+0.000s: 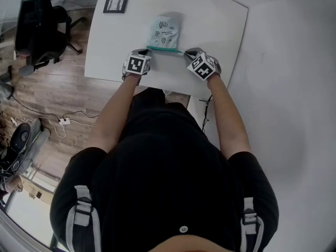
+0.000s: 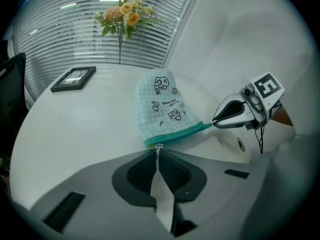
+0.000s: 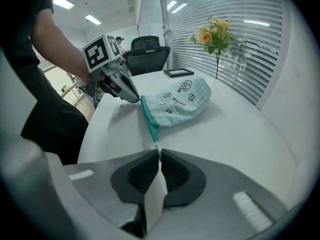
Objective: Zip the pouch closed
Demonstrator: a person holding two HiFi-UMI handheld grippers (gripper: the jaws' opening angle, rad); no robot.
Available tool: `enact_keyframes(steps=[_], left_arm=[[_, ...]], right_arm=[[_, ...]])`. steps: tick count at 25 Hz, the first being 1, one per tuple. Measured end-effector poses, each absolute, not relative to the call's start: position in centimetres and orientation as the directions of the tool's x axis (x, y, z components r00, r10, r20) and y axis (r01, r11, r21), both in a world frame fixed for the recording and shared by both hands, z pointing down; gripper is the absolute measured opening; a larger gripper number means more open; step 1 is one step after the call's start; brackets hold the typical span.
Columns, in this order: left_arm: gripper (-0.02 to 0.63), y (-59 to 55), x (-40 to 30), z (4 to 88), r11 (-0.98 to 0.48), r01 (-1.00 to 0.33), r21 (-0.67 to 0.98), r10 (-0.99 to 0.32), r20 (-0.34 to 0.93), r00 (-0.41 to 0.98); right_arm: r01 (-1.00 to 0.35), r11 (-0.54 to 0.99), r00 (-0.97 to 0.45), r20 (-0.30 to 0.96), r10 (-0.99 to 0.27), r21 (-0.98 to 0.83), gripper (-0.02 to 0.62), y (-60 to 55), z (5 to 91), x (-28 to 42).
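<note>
A mint checked pouch [image 1: 163, 32] with small cartoon prints lies on the white table [image 1: 220, 30], its teal zipper [image 1: 164, 49] along the near edge. My left gripper [image 1: 147, 50] is shut on the metal zipper pull [image 2: 158, 146] at the zipper's left end. My right gripper [image 1: 185, 52] is shut on the zipper's end tab [image 3: 156, 145] at the right end. The zipper [image 2: 177, 134] stretches straight between the two grippers. The left gripper view shows the pouch [image 2: 162, 104] and the right gripper [image 2: 216, 122] at its far corner. The right gripper view shows the pouch [image 3: 180, 101] and the left gripper [image 3: 137, 100].
A black picture frame [image 1: 116, 0] lies at the table's far left, and a vase of flowers [image 2: 122, 15] stands at the far edge by the window blinds. A black office chair [image 1: 39, 25] stands left of the table. Cables [image 1: 63, 121] lie on the wooden floor.
</note>
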State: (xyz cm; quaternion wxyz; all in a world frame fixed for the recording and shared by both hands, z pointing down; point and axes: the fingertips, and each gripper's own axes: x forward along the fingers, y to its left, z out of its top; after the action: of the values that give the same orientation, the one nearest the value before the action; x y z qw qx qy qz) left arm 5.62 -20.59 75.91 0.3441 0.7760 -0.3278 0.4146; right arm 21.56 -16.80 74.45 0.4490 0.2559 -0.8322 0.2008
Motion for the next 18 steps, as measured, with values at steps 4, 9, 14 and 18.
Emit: enact_keyframes(steps=[4, 9, 14, 18], left_arm=[[0.041, -20.5, 5.5, 76.1, -0.554, -0.790, 0.263, -0.214, 0.872, 0.440], [0.072, -20.2, 4.7, 75.7, -0.571, -0.781, 0.252, -0.213, 0.874, 0.437], [0.075, -19.6, 4.6, 73.4, -0.575, -0.771, 0.274, -0.265, 0.828, 0.493], [0.074, -20.3, 5.1, 68.3, -0.605, -0.749, 0.270, -0.381, 0.728, 0.570]], right_arm=[[-0.602, 0.791, -0.467, 0.852, -0.238, -0.110, 0.047, -16.7, 74.9, 21.6], [-0.605, 0.789, -0.469, 0.849, -0.243, -0.108, 0.081, -16.5, 74.6, 21.8], [-0.631, 0.769, -0.507, 0.803, -0.312, -0.100, 0.083, -16.5, 72.2, 21.6], [-0.672, 0.738, -0.545, 0.717, -0.434, -0.064, 0.081, -17.5, 67.7, 21.0]])
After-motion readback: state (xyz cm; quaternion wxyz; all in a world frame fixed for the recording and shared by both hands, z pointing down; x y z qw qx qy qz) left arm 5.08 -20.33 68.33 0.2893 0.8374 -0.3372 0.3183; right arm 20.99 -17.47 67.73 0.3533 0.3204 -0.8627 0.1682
